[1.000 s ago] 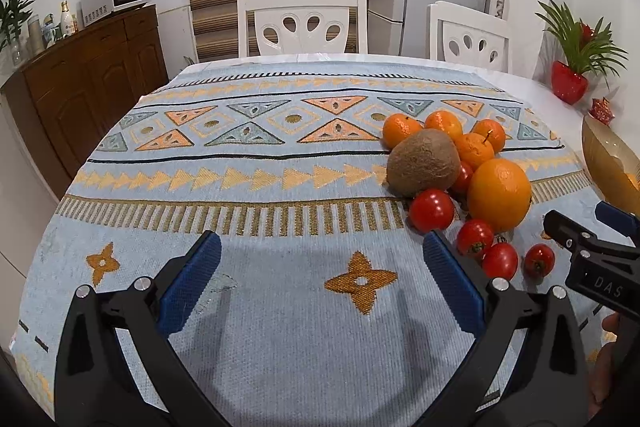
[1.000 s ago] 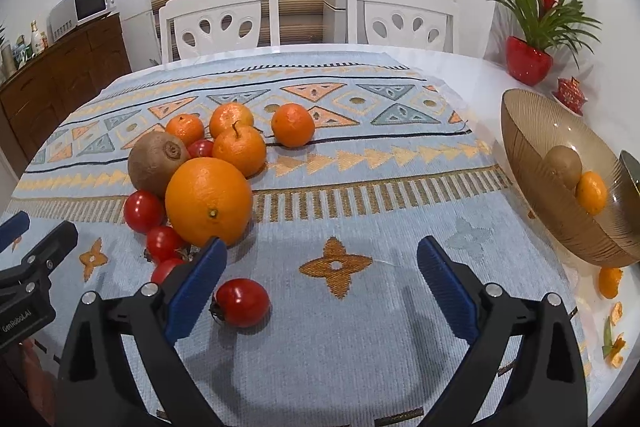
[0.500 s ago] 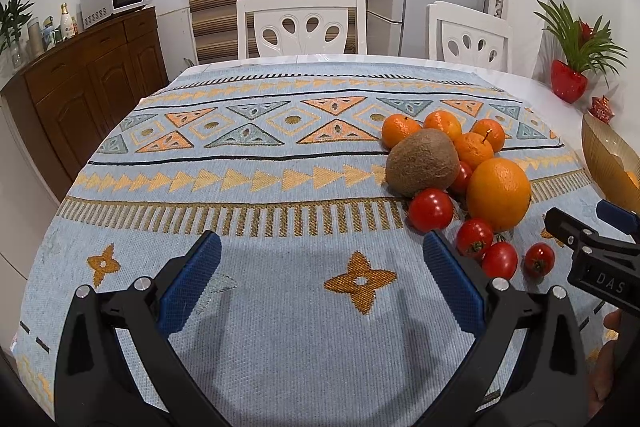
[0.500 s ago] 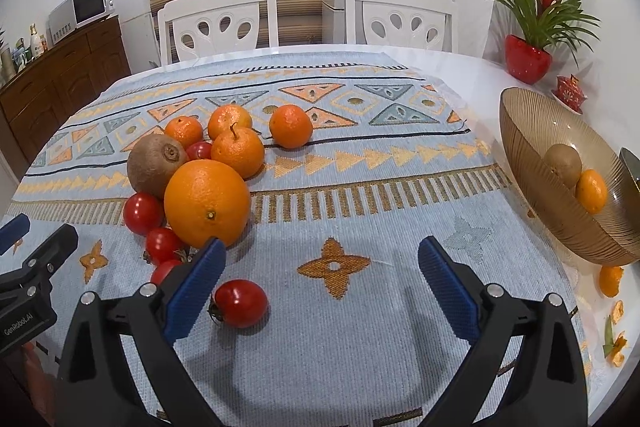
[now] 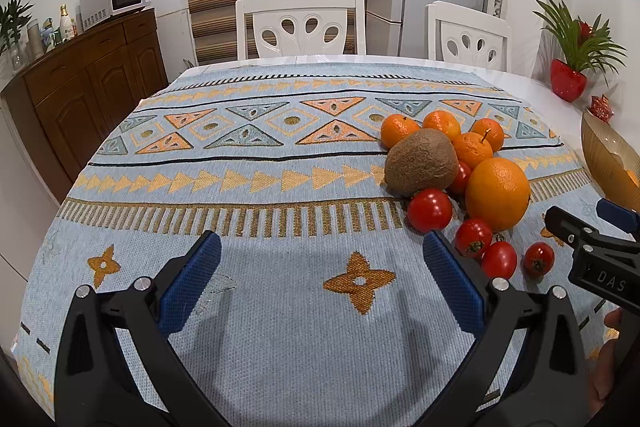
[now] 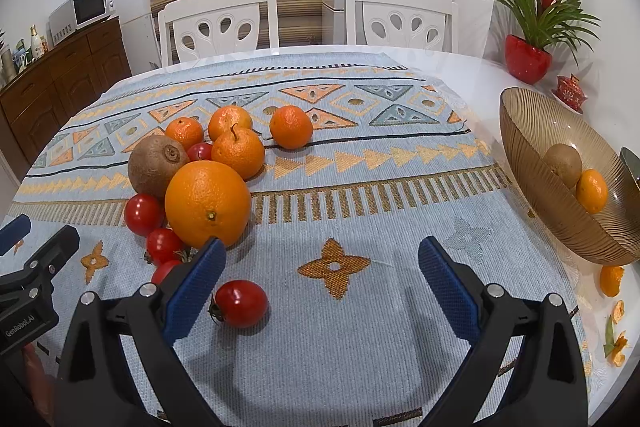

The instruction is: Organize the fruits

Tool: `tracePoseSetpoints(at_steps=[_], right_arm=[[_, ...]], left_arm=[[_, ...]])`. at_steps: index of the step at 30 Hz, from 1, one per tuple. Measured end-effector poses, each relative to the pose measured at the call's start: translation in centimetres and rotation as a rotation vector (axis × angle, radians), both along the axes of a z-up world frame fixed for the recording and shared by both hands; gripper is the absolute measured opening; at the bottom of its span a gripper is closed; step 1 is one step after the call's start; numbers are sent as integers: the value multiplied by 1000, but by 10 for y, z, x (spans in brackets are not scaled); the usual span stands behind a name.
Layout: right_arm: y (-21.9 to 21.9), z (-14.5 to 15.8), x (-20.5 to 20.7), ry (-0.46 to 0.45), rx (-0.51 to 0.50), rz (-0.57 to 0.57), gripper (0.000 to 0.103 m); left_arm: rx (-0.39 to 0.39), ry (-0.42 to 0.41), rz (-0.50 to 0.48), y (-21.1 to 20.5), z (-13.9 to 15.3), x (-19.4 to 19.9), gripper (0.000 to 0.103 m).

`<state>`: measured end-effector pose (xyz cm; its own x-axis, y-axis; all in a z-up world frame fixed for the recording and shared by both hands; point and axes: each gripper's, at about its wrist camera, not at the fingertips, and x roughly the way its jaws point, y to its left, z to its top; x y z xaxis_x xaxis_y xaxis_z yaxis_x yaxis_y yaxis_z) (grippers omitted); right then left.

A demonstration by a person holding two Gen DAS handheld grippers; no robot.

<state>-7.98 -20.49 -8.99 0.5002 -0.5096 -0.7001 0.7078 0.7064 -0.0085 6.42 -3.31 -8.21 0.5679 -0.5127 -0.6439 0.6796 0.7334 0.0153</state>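
A heap of fruit lies on the patterned tablecloth (image 5: 256, 187): a big orange (image 6: 207, 203), a brown kiwi (image 6: 157, 166), several small mandarins (image 6: 238, 152) and several tomatoes. One tomato (image 6: 239, 303) lies apart, just right of my right gripper's left finger. My right gripper (image 6: 322, 269) is open and empty, near the front of the heap. My left gripper (image 5: 320, 263) is open and empty over bare cloth, left of the heap, whose big orange (image 5: 497, 193) and kiwi (image 5: 421, 163) show here. A ribbed amber bowl (image 6: 532, 183) at the right holds a kiwi and a mandarin.
Two white chairs (image 5: 301, 23) stand behind the table. A red pot with a plant (image 6: 527, 58) and a small red jar sit at the far right. Orange peel scraps (image 6: 612, 281) lie beside the bowl. A wooden sideboard (image 5: 84, 83) with a microwave is at the left.
Both grippers have shifted very slightly; the fruit looks a touch nearer in the right wrist view. Nothing was grasped or released.
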Motion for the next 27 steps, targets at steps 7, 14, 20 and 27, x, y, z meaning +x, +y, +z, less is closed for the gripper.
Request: tracePoseSetpoints(at_steps=[7,14,20,27], right_arm=[[0,1,1,-3,3,0,96],[0,1,2,-6,6,3,96],[0,1,2,-11,8,2,96],[-3,5,-9,-75,32,12,96]], left_arm=[[0,0,0,0,0,0,100],[0,0,0,0,0,1,100],[-2,4,3,1,0,1,100],[-17,82,3,4,-2,9,100]])
